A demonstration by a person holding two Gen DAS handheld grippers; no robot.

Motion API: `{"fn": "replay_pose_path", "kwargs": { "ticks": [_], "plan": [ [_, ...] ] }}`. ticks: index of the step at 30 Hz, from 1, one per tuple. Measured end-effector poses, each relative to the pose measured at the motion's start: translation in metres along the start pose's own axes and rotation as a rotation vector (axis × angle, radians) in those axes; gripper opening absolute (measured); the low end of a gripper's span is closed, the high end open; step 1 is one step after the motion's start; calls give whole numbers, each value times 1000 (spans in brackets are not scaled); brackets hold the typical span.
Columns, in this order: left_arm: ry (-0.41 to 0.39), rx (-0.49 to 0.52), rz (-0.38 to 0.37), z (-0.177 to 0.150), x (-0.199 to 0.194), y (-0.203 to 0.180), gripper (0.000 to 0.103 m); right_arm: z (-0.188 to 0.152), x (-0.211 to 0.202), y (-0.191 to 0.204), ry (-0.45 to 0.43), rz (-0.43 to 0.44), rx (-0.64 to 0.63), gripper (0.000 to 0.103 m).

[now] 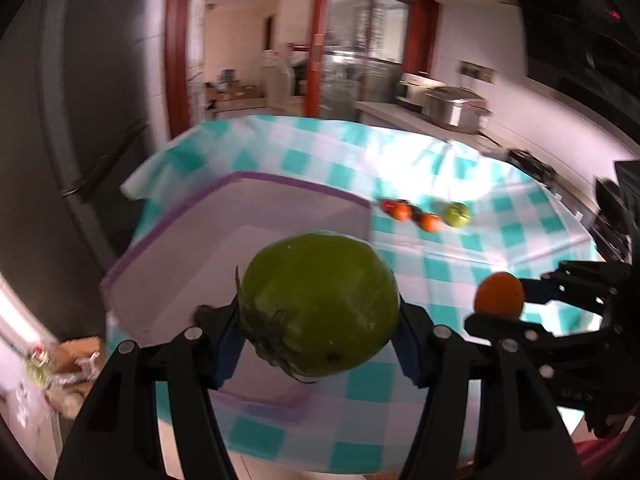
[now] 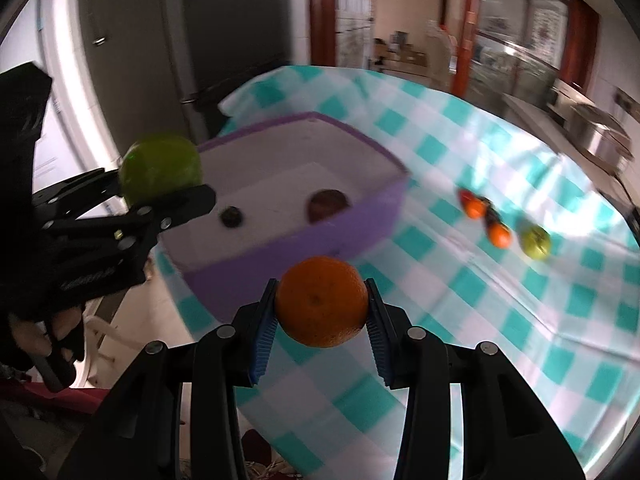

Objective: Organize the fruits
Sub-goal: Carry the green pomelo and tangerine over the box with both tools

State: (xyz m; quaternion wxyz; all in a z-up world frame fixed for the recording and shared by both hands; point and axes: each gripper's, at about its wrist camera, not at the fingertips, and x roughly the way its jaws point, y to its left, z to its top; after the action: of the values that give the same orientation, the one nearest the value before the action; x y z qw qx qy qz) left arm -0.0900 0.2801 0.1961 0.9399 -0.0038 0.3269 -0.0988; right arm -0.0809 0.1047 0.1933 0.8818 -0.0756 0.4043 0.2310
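My left gripper is shut on a large green tomato and holds it in the air over the near edge of the purple bin. In the right wrist view the left gripper and its green tomato hang over the bin's left side. My right gripper is shut on an orange, held above the cloth in front of the bin; it also shows in the left wrist view. Two dark fruits lie inside the bin.
A teal and white checked cloth covers the table. Loose fruits lie on it to the right of the bin: small orange ones, red ones and a green one. A dark fridge stands behind the table. A kitchen counter with metal pots is at the right.
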Motion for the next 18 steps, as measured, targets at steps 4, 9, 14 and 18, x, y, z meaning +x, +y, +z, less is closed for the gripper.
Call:
{"fn": "replay_pose_path", "kwargs": {
  "ticks": [4,9,14,18],
  "plan": [
    [24,-32,65,7,8,33,63,21,21,20,9,78,-44,41],
    [91,-43,132,19,35,63,63,46,58,29,49,176,-65,41],
    [186,-28,153,40,83,74,63,76,107,31,143,254,-92,41],
    [287,-19,132,60,145,84,63,87,151,43,248,289,-199,41]
  ]
}}
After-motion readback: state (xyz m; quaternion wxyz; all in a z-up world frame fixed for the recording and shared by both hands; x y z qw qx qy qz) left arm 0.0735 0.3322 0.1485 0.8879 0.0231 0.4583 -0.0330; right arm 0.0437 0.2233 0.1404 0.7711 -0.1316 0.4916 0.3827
